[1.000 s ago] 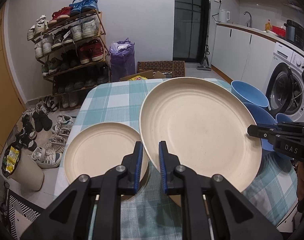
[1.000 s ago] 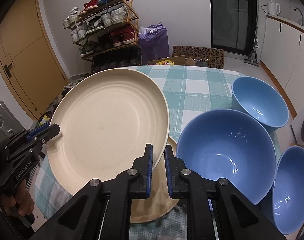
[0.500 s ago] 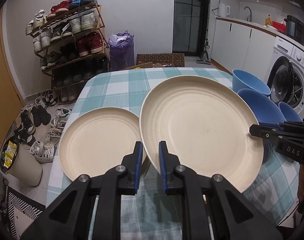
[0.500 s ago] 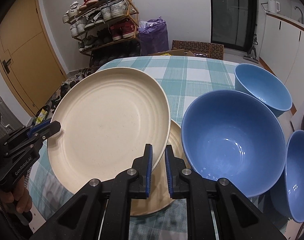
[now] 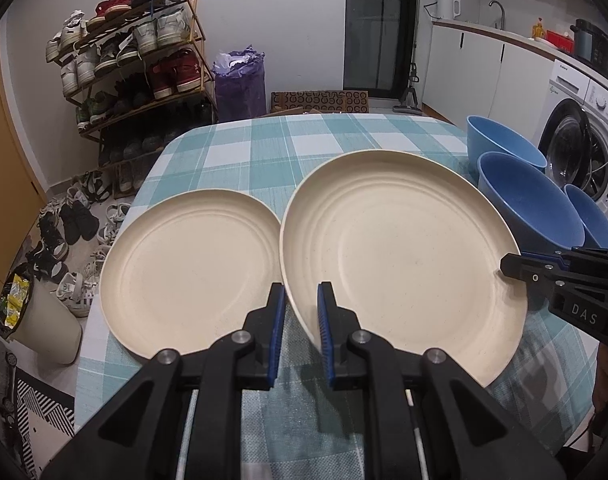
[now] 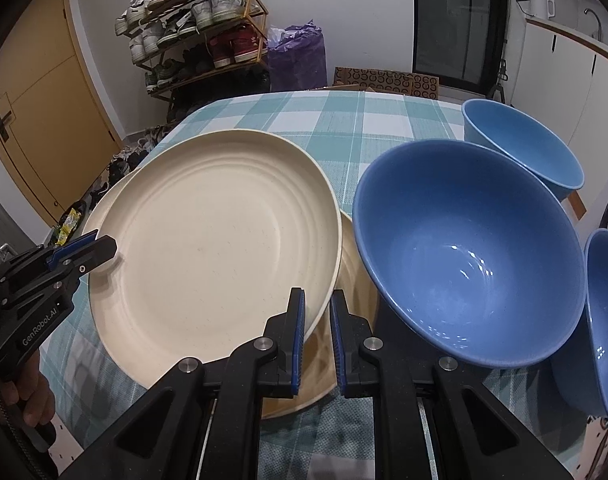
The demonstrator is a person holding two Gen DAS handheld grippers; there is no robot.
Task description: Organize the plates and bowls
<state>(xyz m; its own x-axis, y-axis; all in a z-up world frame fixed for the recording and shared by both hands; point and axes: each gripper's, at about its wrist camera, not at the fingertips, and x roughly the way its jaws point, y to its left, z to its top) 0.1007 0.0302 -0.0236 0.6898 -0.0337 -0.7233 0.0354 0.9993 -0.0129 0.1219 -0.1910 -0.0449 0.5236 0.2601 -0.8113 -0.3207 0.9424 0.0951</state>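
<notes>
Both claws, left point(image 5: 301, 308) & right point(image 6: 317, 312), clamp big cream plate point(image 5: 400, 256) by opposite rims, above checked tablecloth point(image 5: 288, 148).

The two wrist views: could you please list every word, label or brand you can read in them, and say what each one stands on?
"DAS": white letters on the right gripper body, left wrist view.
"GenRobot.AI": white letters on the left gripper body, right wrist view.
Washing machine panel: a brand mark and dial markings, too small to read.
Yellow packet in the bin: print too blurred to read.
</notes>
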